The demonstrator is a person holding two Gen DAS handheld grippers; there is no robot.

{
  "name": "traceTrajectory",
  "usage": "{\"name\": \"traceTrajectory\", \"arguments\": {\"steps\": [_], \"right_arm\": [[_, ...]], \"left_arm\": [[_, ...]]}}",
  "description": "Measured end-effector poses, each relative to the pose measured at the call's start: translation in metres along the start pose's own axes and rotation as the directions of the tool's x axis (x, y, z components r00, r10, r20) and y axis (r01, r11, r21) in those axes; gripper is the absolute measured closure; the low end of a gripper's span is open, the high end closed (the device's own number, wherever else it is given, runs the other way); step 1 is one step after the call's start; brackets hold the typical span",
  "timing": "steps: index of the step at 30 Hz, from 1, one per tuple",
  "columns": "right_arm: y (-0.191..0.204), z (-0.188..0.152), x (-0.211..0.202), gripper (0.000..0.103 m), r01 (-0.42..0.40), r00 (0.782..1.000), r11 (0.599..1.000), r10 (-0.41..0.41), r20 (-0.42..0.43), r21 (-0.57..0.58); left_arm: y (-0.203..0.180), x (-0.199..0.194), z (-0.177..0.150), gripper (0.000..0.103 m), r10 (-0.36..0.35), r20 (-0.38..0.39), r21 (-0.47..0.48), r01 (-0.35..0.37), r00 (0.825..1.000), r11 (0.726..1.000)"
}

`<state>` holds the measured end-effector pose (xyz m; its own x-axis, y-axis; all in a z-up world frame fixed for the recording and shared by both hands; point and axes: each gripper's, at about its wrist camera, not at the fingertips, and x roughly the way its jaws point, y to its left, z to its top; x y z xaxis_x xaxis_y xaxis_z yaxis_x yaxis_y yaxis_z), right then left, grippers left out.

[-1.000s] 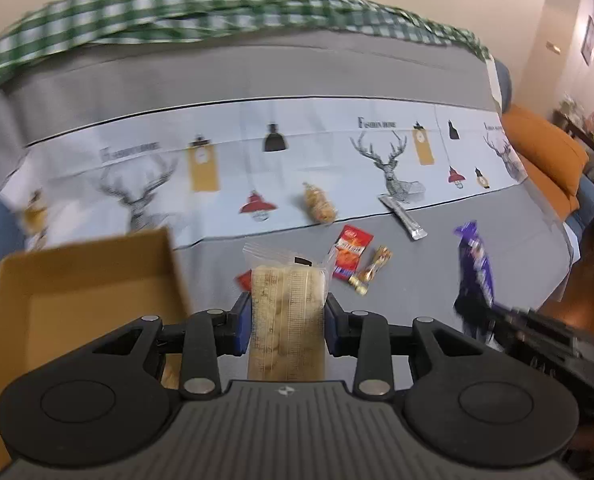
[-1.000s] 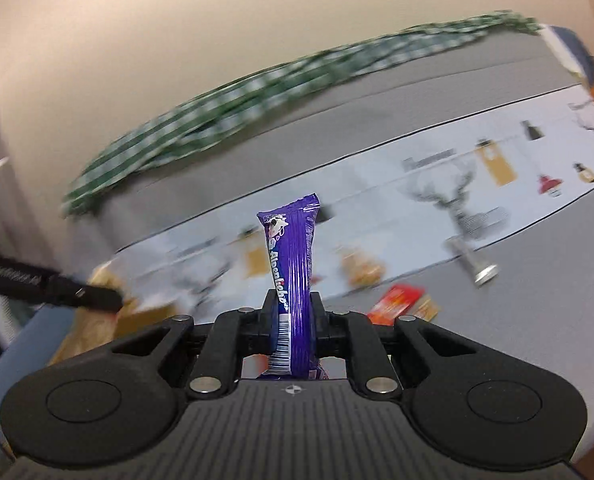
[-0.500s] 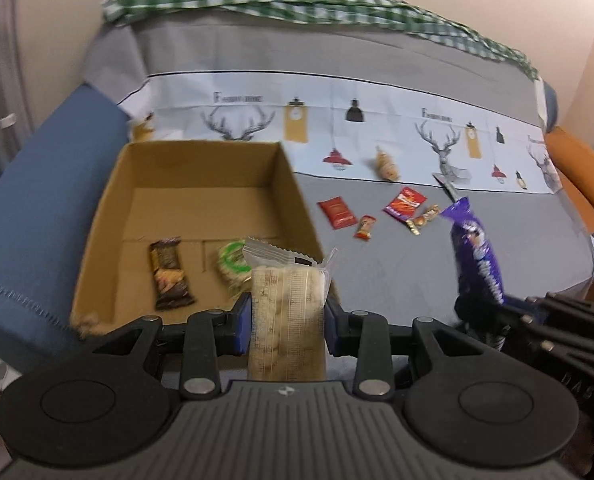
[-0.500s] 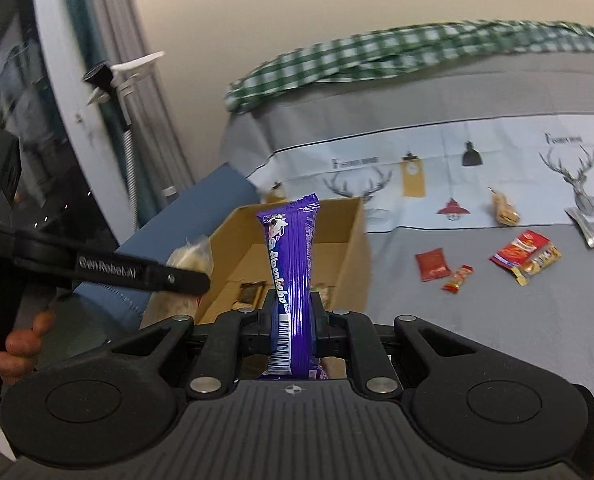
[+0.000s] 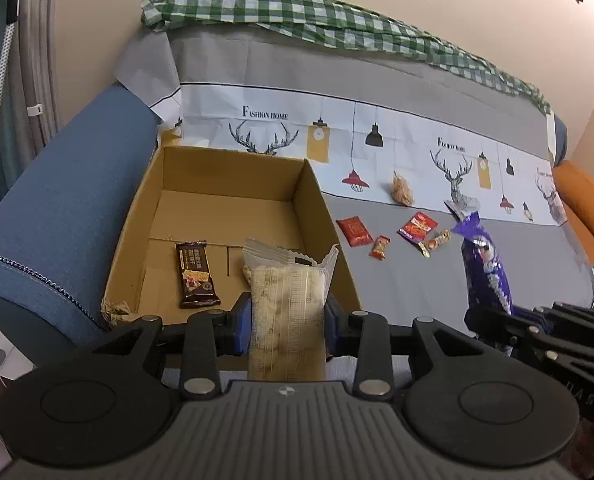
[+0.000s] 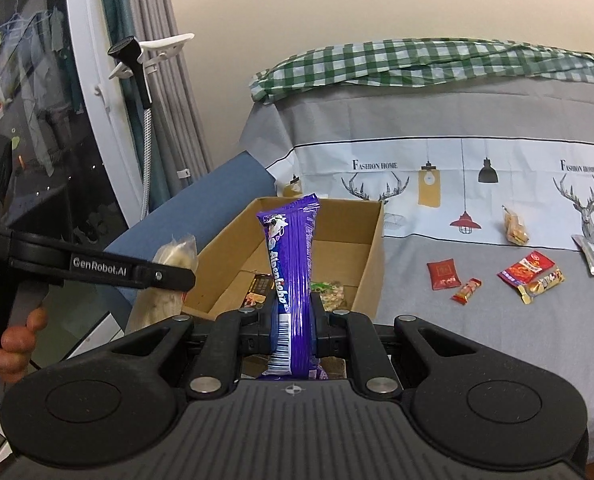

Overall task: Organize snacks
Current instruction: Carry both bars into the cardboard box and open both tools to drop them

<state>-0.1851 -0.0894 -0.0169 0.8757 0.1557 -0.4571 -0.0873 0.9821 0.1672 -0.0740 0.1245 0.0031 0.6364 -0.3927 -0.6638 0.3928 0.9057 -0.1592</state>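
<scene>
Where a beige wall meets grey curtains [image 6: 169, 92], a blue sofa [image 5: 61, 200] stands draped in a grey and white cover [image 5: 417, 148] printed with deer and hanging lamps, a green checked cloth [image 5: 297, 12] along its back and an orange cushion [image 5: 585, 200] at the far end. An open cardboard box [image 5: 329, 240] sits on the seat by the blue armrest, holding a dark brown bar [image 5: 196, 274] and a green-labelled cracker [image 6: 329, 290]. To the right of the box, loose on the cover, lie a red sachet [image 5: 354, 231], a small red candy [image 5: 379, 247], a red chilli-snack pack [image 5: 417, 226] touching a gold candy [image 5: 435, 241], a clear bag of biscuits [image 5: 402, 192] and a silver stick pack [image 6: 587, 258].

The left gripper [image 5: 287, 320] has its fingers pressed on a clear-wrapped pale rice cracker pack [image 5: 285, 300], held upright at the box's near edge. The right gripper [image 6: 293, 328] pinches a tall purple Alpenliebe candy pack [image 6: 291, 264], upright, in front of the box.
</scene>
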Motion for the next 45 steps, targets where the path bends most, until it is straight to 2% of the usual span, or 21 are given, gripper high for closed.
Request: {"name": "traceTrajectory", "arguments": {"steps": [11, 22, 31, 39, 45], "right_arm": [[0.004, 0.009, 0.022, 0.089, 0.015, 0.999, 0.999, -0.016, -0.03, -0.038], [0.008, 0.034, 0.094, 0.089, -0.007, 0.997, 1.0, 0.005, -0.078, -0.026], [0.003, 0.051, 0.176, 0.088, 0.0, 0.991, 1.0, 0.001, -0.133, 0.004], [-0.001, 0.041, 0.239, 0.088, 0.009, 0.977, 1.0, -0.005, -0.213, 0.019], [-0.009, 0.029, 0.265, 0.088, 0.028, 0.964, 0.999, -0.019, -0.264, 0.029]], "left_arm": [[0.024, 0.009, 0.021, 0.064, 0.021, 0.027, -0.017, -0.021, 0.999, 1.0], [0.05, 0.049, 0.067, 0.064, 0.063, 0.064, -0.034, -0.061, 0.996, 0.998], [0.075, 0.111, 0.088, 0.064, 0.085, 0.002, -0.035, -0.085, 0.996, 0.996], [0.094, 0.167, 0.087, 0.064, 0.094, -0.084, -0.041, -0.098, 0.992, 0.994], [0.102, 0.197, 0.08, 0.064, 0.111, -0.134, -0.035, -0.117, 0.985, 0.993]]}}
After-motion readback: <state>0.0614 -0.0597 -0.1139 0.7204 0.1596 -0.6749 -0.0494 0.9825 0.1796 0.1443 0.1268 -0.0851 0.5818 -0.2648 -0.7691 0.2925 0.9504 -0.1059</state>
